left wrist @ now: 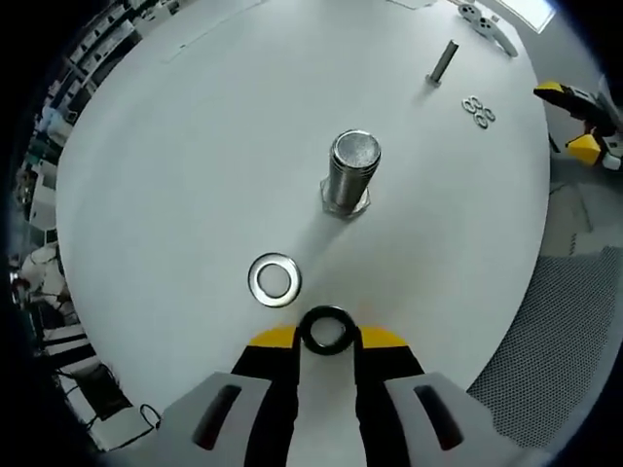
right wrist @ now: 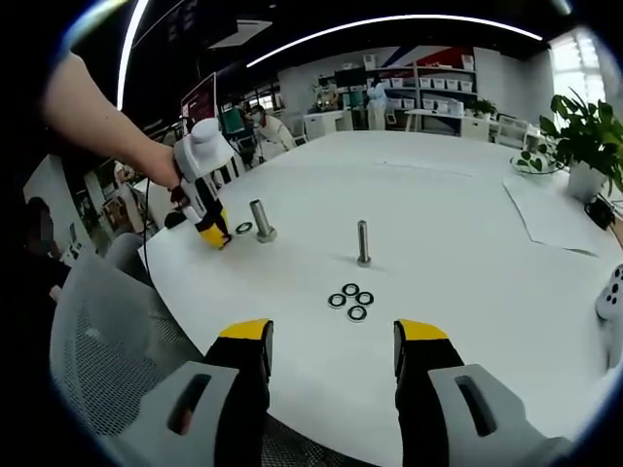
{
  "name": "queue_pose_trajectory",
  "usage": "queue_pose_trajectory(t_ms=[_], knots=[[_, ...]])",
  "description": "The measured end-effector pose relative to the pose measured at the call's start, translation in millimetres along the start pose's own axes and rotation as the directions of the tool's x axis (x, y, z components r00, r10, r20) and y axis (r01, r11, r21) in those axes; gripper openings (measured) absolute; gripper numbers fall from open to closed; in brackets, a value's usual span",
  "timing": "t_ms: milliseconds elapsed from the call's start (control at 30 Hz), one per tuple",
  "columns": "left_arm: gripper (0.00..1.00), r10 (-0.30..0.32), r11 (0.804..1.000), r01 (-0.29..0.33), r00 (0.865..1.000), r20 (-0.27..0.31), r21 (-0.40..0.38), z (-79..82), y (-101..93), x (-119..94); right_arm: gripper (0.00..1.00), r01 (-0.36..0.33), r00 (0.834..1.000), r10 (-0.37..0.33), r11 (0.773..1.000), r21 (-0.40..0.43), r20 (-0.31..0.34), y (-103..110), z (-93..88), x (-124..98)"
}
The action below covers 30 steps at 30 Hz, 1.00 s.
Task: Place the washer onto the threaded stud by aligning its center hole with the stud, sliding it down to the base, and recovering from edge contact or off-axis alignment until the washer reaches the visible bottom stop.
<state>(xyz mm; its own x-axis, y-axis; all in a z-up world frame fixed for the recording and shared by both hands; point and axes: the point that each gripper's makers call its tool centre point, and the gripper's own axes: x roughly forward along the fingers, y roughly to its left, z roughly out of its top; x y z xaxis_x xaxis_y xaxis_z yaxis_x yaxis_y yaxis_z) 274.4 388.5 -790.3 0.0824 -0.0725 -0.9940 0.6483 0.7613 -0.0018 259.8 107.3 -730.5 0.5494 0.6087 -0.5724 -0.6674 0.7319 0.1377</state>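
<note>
1. In the left gripper view the left gripper (left wrist: 326,336) has its jaws narrowed on a dark washer (left wrist: 326,331), which sits pinched between the yellow tips and stands on edge.
2. Straight ahead of those jaws stands the big threaded stud (left wrist: 350,170) on its hex base, upright on the white counter (left wrist: 195,146) — well apart from the held washer.
3. A bright steel washer (left wrist: 274,279) lies flat on the counter just beyond the jaws and to their left.
4. Farther ahead, to the right, a thinner stud (left wrist: 441,62) stands, with a cluster of small washers (left wrist: 478,112) near it.
5. The right gripper view gives what the left lacks — the right gripper (right wrist: 331,336) with jaws wide and nothing between them, the small washers (right wrist: 350,300) just ahead, the thin stud (right wrist: 362,243) beyond.
6. That view also catches the left gripper (right wrist: 212,233) from outside, far ahead to the left, held by a hand (right wrist: 156,165) beside the big stud (right wrist: 260,221).
</note>
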Motion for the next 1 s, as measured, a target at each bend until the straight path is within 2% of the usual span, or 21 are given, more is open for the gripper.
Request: queue_pose_trajectory(t_ms=[367, 667, 1000], knots=[[0.19, -0.01, 0.998, 0.009, 1.0, 0.023, 0.055, 14.3, 3.0, -19, 0.53, 0.001, 1.0, -0.001, 1.0, -0.001, -0.001, 0, -0.4, 0], [0.19, -0.02, 0.994, 0.012, 0.998, 0.065, 0.109, 39.9, 3.9, -41, 0.53, 0.002, 1.0, -0.002, 1.0, -0.001, -0.003, 0, -0.8, 0], [0.19, -0.02, 0.987, 0.007, 0.996, 0.082, 0.158, 55.4, 6.5, -58, 0.53, 0.004, 1.0, -0.004, 1.0, 0.001, -0.001, -1, -0.1, 0]])
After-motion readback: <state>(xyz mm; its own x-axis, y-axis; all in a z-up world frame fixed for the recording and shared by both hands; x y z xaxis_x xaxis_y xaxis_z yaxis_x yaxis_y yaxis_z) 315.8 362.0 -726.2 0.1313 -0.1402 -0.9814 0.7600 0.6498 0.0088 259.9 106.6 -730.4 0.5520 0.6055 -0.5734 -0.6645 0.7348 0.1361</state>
